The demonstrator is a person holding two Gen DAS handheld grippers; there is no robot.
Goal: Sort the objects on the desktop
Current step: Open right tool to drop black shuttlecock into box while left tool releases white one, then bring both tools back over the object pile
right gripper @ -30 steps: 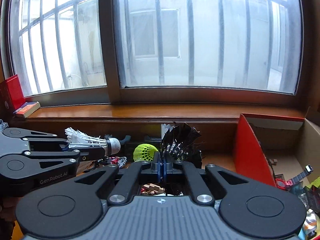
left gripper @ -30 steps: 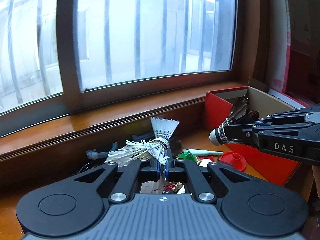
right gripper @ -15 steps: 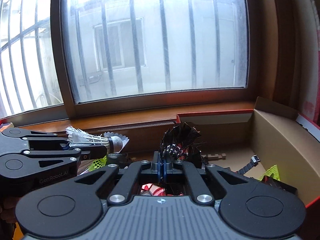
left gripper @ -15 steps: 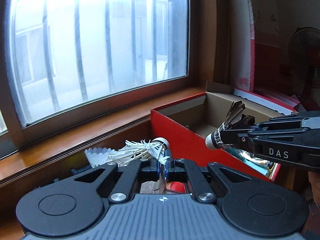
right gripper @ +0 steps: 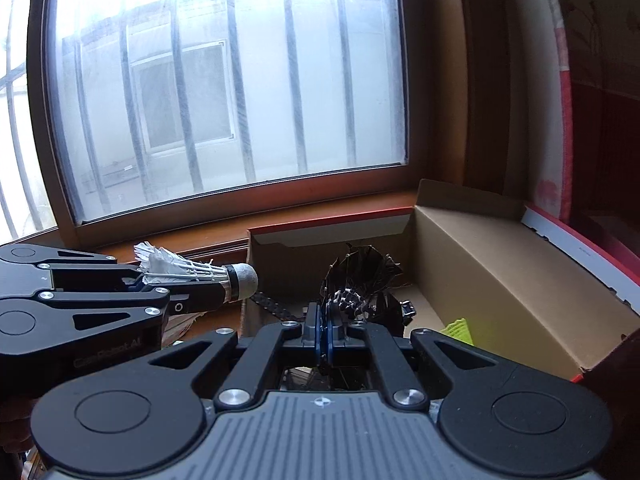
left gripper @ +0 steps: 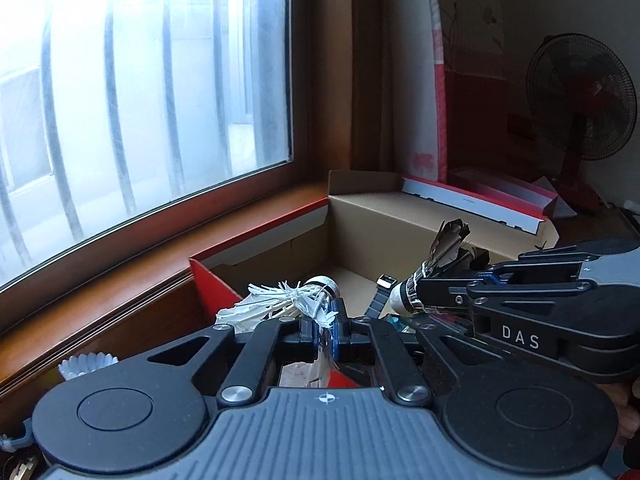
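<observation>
My left gripper (left gripper: 328, 330) pinches a white feather shuttlecock (left gripper: 280, 304) by its feathers, cork end pointing right, and its jaws are just starting to open. In the right wrist view the white shuttlecock (right gripper: 188, 270) hangs at the near left wall of the open red cardboard box (right gripper: 500, 272). My right gripper (right gripper: 324, 330) is shut on a black feather shuttlecock (right gripper: 360, 276) and holds it over the inside of the box. From the left wrist view the black shuttlecock (left gripper: 444, 256) sticks out of the right gripper (left gripper: 416, 296) above the box (left gripper: 400, 220).
Inside the box lie a black watch strap (left gripper: 380, 296) and a yellow-green shuttlecock (right gripper: 460, 328). Another white shuttlecock (left gripper: 86, 364) stands on the desk to the left. A wooden window sill (left gripper: 160, 256) runs behind. The box lid (left gripper: 480, 200) and a fan (left gripper: 580, 100) sit to the right.
Both grippers have swung to the right with their shuttlecocks, from above the cluttered desk to above the red box. The box now fills the middle of both views.
</observation>
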